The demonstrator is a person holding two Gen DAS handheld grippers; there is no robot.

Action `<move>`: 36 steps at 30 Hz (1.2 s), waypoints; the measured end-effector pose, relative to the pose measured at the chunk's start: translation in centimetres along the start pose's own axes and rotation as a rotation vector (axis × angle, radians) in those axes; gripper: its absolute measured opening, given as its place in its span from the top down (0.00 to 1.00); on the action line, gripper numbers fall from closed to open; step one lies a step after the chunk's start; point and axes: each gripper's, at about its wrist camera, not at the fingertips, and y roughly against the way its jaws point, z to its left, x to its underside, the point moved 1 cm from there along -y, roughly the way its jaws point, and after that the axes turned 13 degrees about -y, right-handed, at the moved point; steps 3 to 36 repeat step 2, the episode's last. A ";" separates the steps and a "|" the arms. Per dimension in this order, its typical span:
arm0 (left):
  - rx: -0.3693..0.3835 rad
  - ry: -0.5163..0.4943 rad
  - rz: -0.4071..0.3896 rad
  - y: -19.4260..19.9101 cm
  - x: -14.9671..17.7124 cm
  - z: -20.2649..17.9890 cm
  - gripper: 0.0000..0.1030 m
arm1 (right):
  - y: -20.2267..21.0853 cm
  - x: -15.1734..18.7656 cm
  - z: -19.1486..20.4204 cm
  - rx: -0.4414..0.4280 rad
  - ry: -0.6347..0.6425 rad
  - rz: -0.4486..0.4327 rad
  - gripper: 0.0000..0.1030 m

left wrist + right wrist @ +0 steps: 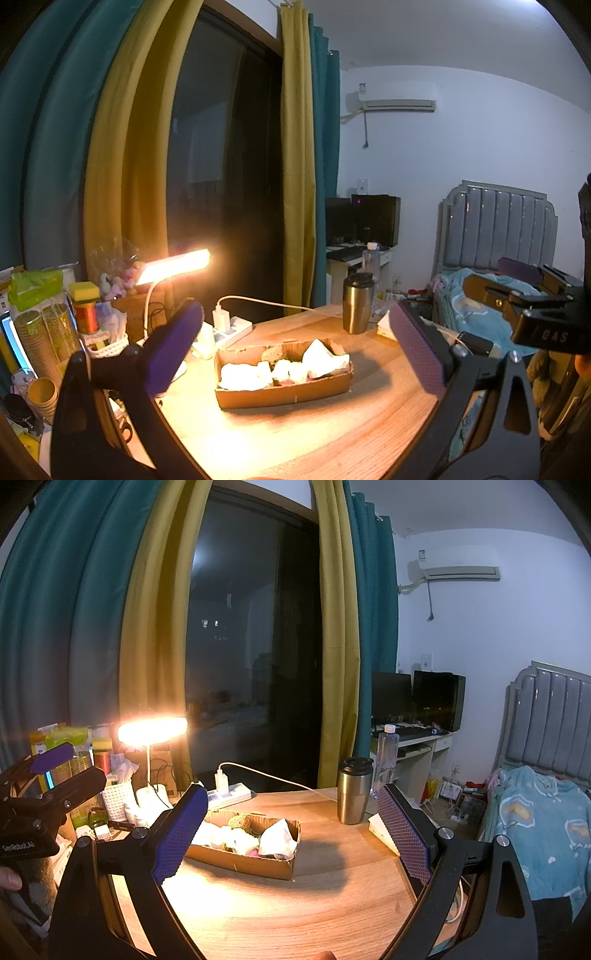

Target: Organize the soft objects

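Cardboard tray [282,397]: lies on the counter [314,435] under the desk lamp [173,266], long side toward the cameras; walls low and torn.
Soft objects [284,367]: pale, crumpled pieces packed inside the tray, one brownish piece at the tray's back wall; none seen on the counter beside the tray.
Left gripper [295,347]: fingers spread wide, holding nothing, raised on the near side of the tray.
Right gripper [291,830]: fingers spread wide, holding nothing, likewise near side of the tray.
Stage: judged ambiguous; contents already gathered in the tray, or a full tray waiting to be sorted out.
Steel tumbler [357,303]: upright behind the tray's right end, tip hazard for any reach there.
Handling advice: descend from above the tray, pinch one piece at its bulk, close gently; soft pieces will likely drag neighbours and the light tray may slide.
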 end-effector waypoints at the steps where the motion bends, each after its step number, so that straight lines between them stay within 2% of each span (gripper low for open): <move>1: 0.003 -0.002 -0.003 0.1 0.0 -0.1 0.01 | -0.1 0.1 0.0 -0.001 0.000 0.001 0.08; 36: 0.005 -0.002 -0.005 0.2 0.1 -0.2 0.01 | -0.1 0.2 0.0 -0.001 0.002 0.002 0.08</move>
